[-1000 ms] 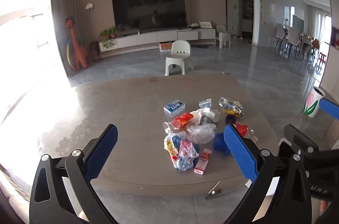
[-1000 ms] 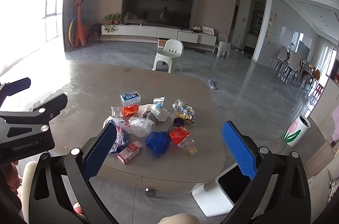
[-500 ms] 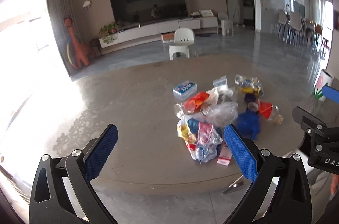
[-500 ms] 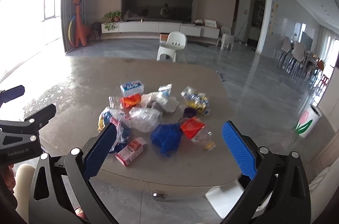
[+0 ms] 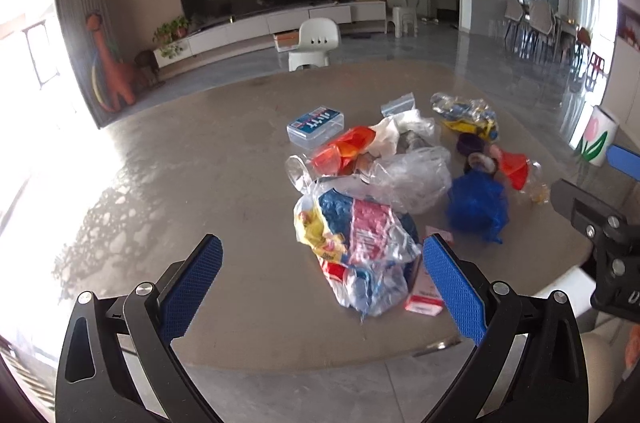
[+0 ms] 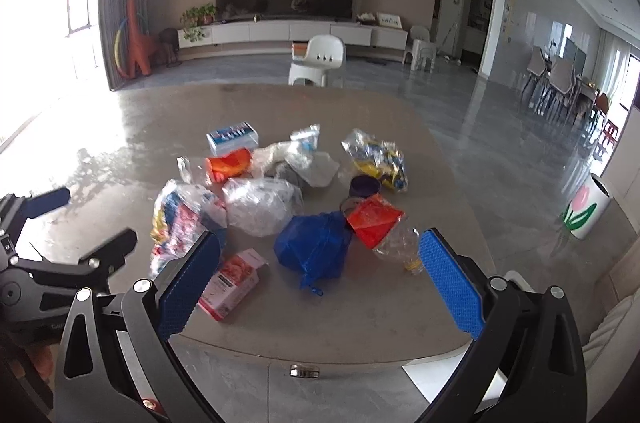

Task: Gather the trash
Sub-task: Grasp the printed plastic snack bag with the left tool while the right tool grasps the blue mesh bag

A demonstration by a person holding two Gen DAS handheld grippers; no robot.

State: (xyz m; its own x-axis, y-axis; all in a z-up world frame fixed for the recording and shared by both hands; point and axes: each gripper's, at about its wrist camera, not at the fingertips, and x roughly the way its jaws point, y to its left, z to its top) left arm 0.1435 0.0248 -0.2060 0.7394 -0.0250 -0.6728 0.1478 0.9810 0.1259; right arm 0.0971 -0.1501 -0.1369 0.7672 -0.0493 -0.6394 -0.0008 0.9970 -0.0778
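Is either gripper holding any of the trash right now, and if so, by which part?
Nothing is held. The left gripper and right gripper are both open, short of the trash pile on the table.

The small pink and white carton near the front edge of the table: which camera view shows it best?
The right wrist view shows it best: the carton lies whole on the table, its printed top and open flap visible beside the blue bag. In the left wrist view the carton is partly hidden behind the left gripper's finger.
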